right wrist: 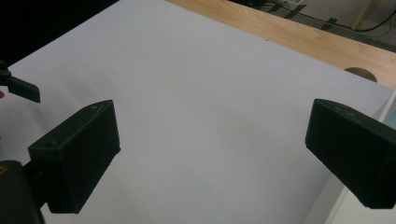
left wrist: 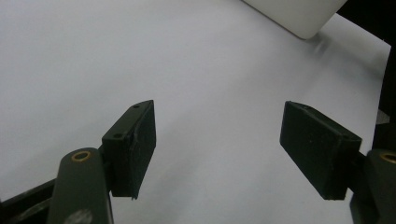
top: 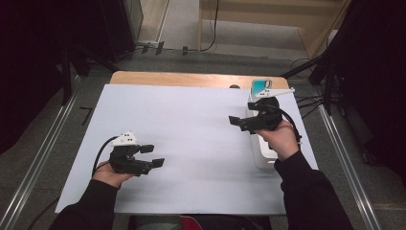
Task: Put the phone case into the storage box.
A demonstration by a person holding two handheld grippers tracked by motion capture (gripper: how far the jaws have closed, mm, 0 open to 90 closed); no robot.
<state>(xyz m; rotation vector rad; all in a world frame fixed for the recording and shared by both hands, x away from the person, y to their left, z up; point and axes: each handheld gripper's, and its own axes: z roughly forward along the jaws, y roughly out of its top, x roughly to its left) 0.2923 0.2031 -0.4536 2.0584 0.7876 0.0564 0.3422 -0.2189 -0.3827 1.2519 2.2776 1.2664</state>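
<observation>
Worktop point(top: 143, 79): pale wooden table, most of its top covered by a large white sheet point(top: 191, 143); a strip of bare wood shows along the far edge, with a small round hole point(right wrist: 358, 73) near the far right
Left gripper point(top: 152, 155): black two-jaw tool with a white plate on top, held in the person's left hand point(top: 112, 173) at the near left of the sheet, pointing right
Left jaws: standing well apart with nothing between them; in the left gripper view bare white sheet lies between the two black pads point(left wrist: 133, 147)
Right gripper point(top: 238, 122): black two-jaw tool with a white plate on top, held in the person's right hand point(top: 282, 140) at the right of the sheet, pointing left
Right jaws: wide apart and empty; in the right gripper view bare sheet shows between them
White tray point(top: 261, 153): long white plastic box with rounded corners, lying along the right edge of the sheet, directly under the right hand; its rounded corner point(left wrist: 303, 18) shows in the left gripper view
Teal-and-white item point(top: 261, 86): small upright thing at the far end of the white tray, just beyond the right gripper; too small to identify
Sleeves: dark, both forearms entering from the near edge
Cables: one black lead trailing from each gripper
</observation>
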